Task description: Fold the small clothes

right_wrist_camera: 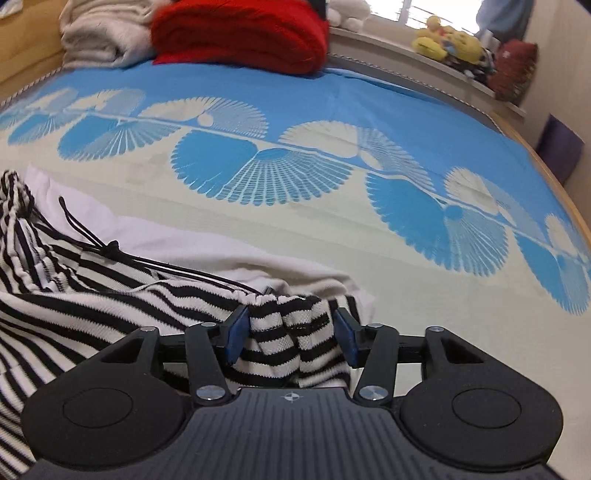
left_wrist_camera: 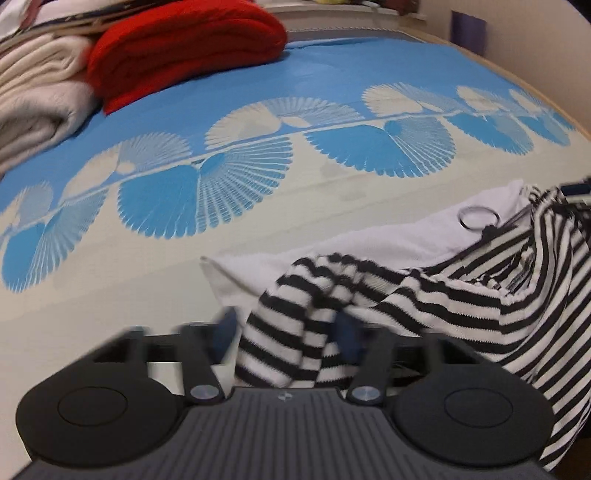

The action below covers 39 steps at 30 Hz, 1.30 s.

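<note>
garment: a black-and-white striped garment (left_wrist_camera: 436,295) with a black drawstring (right_wrist_camera: 155,264) and a metal ring (left_wrist_camera: 479,218), bunched on the near part of the bed (left_wrist_camera: 295,206), partly over a white cloth (left_wrist_camera: 369,240).

left hand-held gripper (left_wrist_camera: 286,334): a striped fold passes between the jaws, which stand close together. The blue pads look pressed on it, so it appears to pinch the fold, though motion blur makes the contact uncertain.

right hand-held gripper (right_wrist_camera: 291,332): jaws at about mid-spread with a gathered, hemmed edge of the striped cloth bunched between the blue pads (right_wrist_camera: 236,332). The cloth fills the gap and both pads seem to bear on it.

which way the garment lies: in the left wrist view the bulk spreads to the right of that tool; in the right wrist view it spreads to the left. The garment therefore spans between the two hands, one end at each.

long axis: it appears to run from one tool to the other, roughly along the near edge of the bed.

nearer hand: neither; each has its own end right at its fingertips.

what the next move turns on: judged from this, the slack middle between the grips must be drawn taut and laid flat on the bedspread before a fold.

background: a red blanket (right_wrist_camera: 240,33) and cream blankets (left_wrist_camera: 37,96) lie well apart at the far end.
</note>
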Available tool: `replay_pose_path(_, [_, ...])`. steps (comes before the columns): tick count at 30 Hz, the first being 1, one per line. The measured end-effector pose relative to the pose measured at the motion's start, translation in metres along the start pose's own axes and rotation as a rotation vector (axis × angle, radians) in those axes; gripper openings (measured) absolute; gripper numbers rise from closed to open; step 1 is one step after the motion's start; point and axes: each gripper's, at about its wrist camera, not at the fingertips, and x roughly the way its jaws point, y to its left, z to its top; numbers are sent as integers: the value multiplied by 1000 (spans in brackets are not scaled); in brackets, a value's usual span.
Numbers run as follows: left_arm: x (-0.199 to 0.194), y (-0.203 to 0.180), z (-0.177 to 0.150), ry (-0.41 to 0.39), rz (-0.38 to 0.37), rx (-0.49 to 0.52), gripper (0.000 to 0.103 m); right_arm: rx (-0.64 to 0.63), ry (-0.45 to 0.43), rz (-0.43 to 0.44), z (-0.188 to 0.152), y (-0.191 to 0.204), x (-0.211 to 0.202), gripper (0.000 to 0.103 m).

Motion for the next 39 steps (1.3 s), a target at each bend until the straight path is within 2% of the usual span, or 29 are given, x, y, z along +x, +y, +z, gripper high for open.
replay_pose_path(1, [2, 1, 3, 4, -5, 12, 3, -16, 3, 3, 3, 2, 4, 32])
replay_pose_path(3, [-5, 9, 10, -48, 7, -22, 3, -15, -25, 15, 11, 1, 4, 15])
replay_pose_path(4, [-11, 17, 15, -90, 29, -67, 3, 25, -79, 21, 18, -5, -2, 13])
replay_pose_path(6, [-18, 37, 22, -159, 81, -197, 3, 159, -219, 29, 33, -22, -19, 11])
replay_pose_path(8, [-14, 46, 25, -163, 94, -267, 3, 248, -289, 10, 41, -33, -24, 11])
replay_pose_path(10, [1, 41, 29, -104, 110, -253, 3, 264, -274, -3, 48, -34, -12, 11])
replay_pose_path(12, [19, 31, 31, -28, 145, -198, 3, 214, -195, -46, 53, -24, 9, 11])
replay_pose_path(14, [26, 31, 34, -24, 164, -208, 3, 187, -133, -69, 56, -15, 26, 11])
replay_pose_path(17, [22, 44, 36, -87, 147, -311, 3, 205, -178, -89, 64, -12, 28, 10])
replay_pose_path(19, [34, 47, 37, -42, 159, -331, 4, 230, -209, -125, 66, -14, 27, 5])
replay_pose_path(21, [57, 44, 34, 85, 110, -319, 8, 242, -144, -180, 64, -17, 44, 6])
replay_pose_path(22, [68, 40, 31, 157, 65, -305, 13, 258, -48, -185, 60, -20, 60, 16])
replay_pose_path(23, [72, 35, 31, 183, 57, -278, 13, 272, 60, -158, 54, -23, 74, 19])
replay_pose_path(24, [67, 31, 33, 155, 83, -247, 21, 302, 137, -128, 48, -27, 83, 19])
replay_pose_path(25, [56, 29, 36, 103, 107, -226, 43, 350, 141, -121, 46, -34, 80, 19])
replay_pose_path(26, [46, 30, 37, 58, 109, -239, 55, 382, 111, -116, 46, -39, 73, 20])
replay_pose_path(27, [38, 34, 35, 29, 101, -263, 69, 412, 65, -108, 47, -47, 60, 27])
replay_pose_path(28, [28, 39, 33, 9, 79, -299, 70, 431, 30, -100, 46, -52, 49, 40])
replay_pose_path(30, [15, 47, 27, 12, 45, -352, 70, 467, -16, -87, 43, -62, 28, 52])
replay_pose_path(34, [-11, 61, 5, 24, -27, -401, 69, 567, -30, 8, 18, -86, -12, 53])
replay_pose_path(36, [-26, 67, -7, 37, -57, -420, 69, 598, -7, 62, 4, -91, -29, 53])
replay_pose_path(39, [-40, 80, -31, 89, -143, -466, 69, 613, 45, 114, -21, -95, -47, 54])
